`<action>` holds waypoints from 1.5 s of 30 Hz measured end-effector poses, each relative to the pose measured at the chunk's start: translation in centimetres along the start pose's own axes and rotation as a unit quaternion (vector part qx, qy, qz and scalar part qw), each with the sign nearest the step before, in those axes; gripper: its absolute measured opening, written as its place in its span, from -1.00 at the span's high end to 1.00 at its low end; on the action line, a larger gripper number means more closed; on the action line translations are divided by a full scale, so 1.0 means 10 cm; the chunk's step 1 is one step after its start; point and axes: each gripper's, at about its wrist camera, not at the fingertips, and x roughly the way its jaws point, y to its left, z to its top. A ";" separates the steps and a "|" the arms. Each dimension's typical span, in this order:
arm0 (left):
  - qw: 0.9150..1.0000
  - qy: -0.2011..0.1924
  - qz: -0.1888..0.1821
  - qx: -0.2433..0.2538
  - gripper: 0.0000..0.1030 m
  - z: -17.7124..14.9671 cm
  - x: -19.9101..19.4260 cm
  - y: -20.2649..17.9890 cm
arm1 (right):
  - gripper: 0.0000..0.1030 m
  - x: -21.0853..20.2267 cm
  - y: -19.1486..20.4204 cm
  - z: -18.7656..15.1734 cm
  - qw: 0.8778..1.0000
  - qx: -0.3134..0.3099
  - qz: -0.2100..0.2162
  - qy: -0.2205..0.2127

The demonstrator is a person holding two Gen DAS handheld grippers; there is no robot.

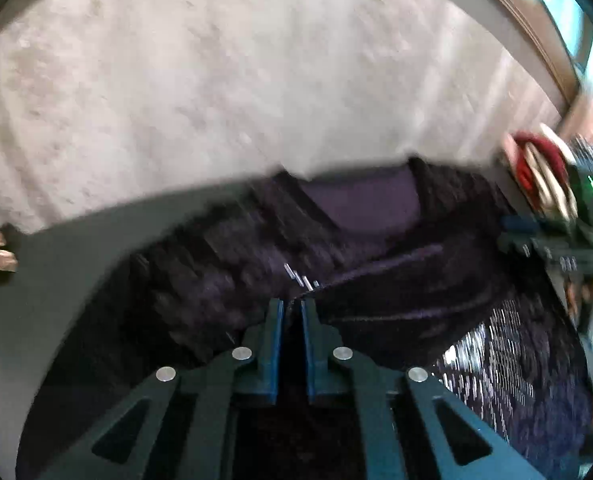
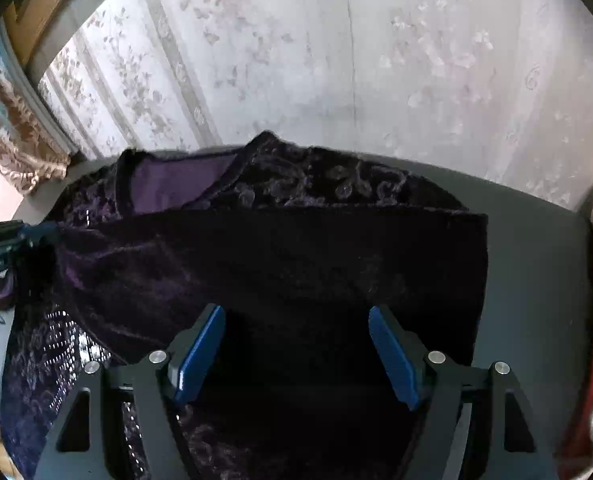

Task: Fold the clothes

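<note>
We see the dress on the grey desk, mid-frame. Left gripper jaws pinch its edge; right gripper jaws wide, empty. Risk: thin pinch slips, fold collapses.

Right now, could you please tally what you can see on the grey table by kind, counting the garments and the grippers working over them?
Purple velvet garment: 1
Red and white item at the table edge, too blurred to identify: 1
Grippers: 2, the left gripper and the right gripper
Grey table: 1
Total: 5
</note>
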 end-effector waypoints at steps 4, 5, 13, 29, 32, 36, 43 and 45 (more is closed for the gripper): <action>0.998 0.005 0.034 -0.059 0.56 0.04 0.11 0.12 | -0.53 0.04 -0.07 -0.01 0.999 0.027 -0.003 -0.017; 0.996 0.011 0.052 -0.074 0.55 0.01 0.14 0.17 | -0.58 0.05 -0.05 -0.04 1.000 0.019 -0.004 -0.021; 0.973 -0.018 0.018 -0.229 0.43 -0.54 -0.24 0.53 | -0.91 0.07 0.06 -0.19 0.998 -0.048 -0.020 -0.036; 0.963 -0.004 0.062 -0.262 0.95 -0.72 -0.48 0.62 | -1.00 0.16 0.19 -0.19 0.997 -0.064 -0.020 -0.035; 0.954 -0.012 0.007 -0.300 0.57 -0.86 -0.57 0.74 | -1.00 0.17 0.20 -0.19 0.997 -0.066 -0.021 -0.035; 0.966 -0.034 -0.014 -0.255 0.14 -0.77 -0.58 0.52 | -1.00 0.17 0.22 -0.19 0.997 -0.066 -0.020 -0.037; 0.992 0.007 0.017 -0.127 0.07 -0.46 -0.11 0.04 | -1.00 0.16 0.19 -0.22 0.997 -0.063 -0.015 -0.040; 0.992 0.013 0.042 -0.118 0.85 -0.48 -0.06 0.00 | -1.00 0.17 0.20 -0.22 0.997 -0.063 -0.014 -0.041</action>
